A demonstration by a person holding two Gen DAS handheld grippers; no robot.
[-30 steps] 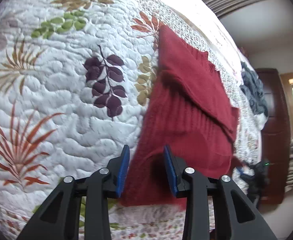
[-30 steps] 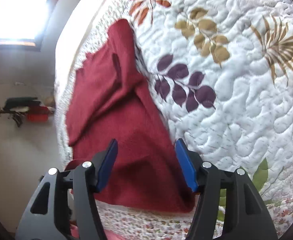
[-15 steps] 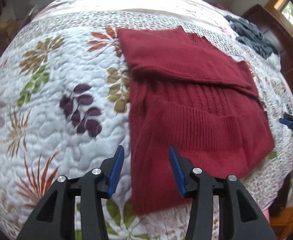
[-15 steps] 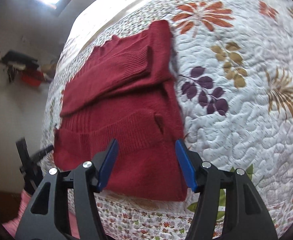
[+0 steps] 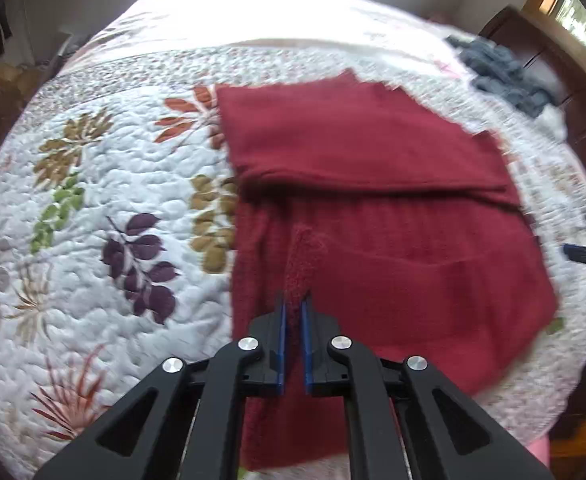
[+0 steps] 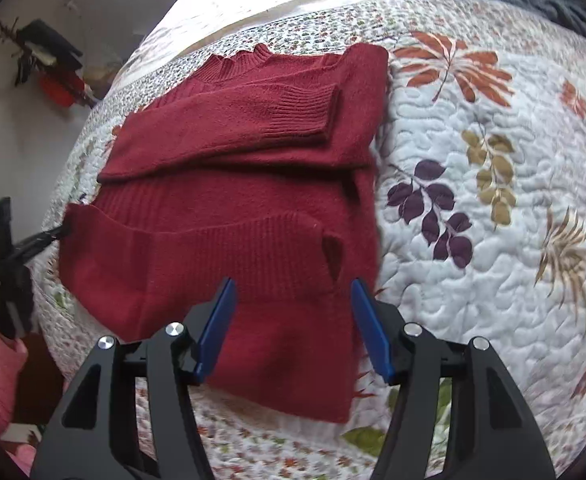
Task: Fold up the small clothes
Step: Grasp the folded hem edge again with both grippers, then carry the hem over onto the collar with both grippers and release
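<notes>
Left wrist: left hand-held gripper (image 5: 293,312) apparently pinching sweater (image 5: 373,220) | right hand-held gripper (image 6: 293,300) released

Sweater (image 6: 229,200) lies flat on the quilt (image 6: 513,128), hem end hanging at the near edge of the bed, collar toward the far side. One sleeve (image 6: 233,120) is folded across the chest; second sleeve (image 6: 197,256) is folded across the body nearer the hem, cuff pointing toward the sweater's right side. Left gripper (image 5: 293,310) sits over the sweater's left part near the hem, a ridge of knit pinched between its fingers. Right gripper (image 6: 293,324) hovers above the hem area, fingers either side of the second cuff. Pile of clothes (image 5: 505,72) sits at the far right corner of the bed, well apart from the sweater.
</notes>
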